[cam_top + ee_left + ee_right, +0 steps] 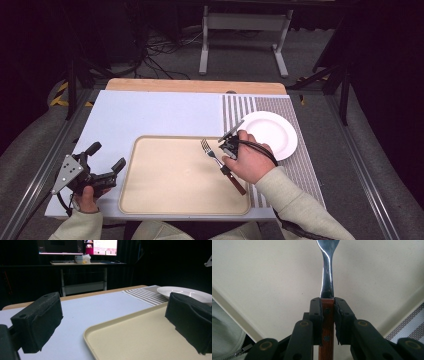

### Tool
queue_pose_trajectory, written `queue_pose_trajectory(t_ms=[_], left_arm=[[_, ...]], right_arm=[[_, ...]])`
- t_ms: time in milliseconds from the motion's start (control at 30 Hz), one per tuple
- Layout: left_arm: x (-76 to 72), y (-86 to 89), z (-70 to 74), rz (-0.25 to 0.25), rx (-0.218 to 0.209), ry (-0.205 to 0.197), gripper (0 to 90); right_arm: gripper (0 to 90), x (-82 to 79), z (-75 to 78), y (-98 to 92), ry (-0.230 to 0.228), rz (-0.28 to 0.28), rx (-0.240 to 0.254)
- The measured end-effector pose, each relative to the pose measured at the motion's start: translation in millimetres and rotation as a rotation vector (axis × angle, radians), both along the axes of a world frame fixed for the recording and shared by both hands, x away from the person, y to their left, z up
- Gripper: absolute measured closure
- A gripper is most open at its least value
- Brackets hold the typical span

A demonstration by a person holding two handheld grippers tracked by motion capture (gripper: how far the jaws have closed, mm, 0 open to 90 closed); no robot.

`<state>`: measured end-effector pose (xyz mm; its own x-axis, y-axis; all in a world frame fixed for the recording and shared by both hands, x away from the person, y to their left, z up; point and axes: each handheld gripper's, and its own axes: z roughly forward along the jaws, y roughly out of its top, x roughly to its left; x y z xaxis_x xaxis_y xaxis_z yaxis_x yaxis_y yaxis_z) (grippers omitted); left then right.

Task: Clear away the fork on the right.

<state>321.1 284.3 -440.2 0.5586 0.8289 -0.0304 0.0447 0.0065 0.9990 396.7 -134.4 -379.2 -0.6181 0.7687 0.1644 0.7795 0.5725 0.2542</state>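
A: Two jaws of right gripper [327,322] clamped on fork [220,164], at its wooden handle.
B: Axis?
A: Diagonal over tray [170,197]; tines up-left, handle toward person. Left gripper [106,161] spread wide, holding nothing.

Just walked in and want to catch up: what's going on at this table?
A person works with a gripper in each hand. The right gripper is shut on the wooden handle of a fork, holding it over the beige tray. The left gripper rests open by the tray's left edge. A white plate sits bare on the striped mat.
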Motion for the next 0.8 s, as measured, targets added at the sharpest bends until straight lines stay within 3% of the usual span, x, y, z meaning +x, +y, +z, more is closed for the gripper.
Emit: queue_pose_trajectory(t_ms=[800], left_arm=[[0.4,0.3,-0.6,0.0,0.001,0.006,1.6]], right_arm=[[77.7,3.6,-22.6,-2.0,0.085,-0.093,-0.026]])
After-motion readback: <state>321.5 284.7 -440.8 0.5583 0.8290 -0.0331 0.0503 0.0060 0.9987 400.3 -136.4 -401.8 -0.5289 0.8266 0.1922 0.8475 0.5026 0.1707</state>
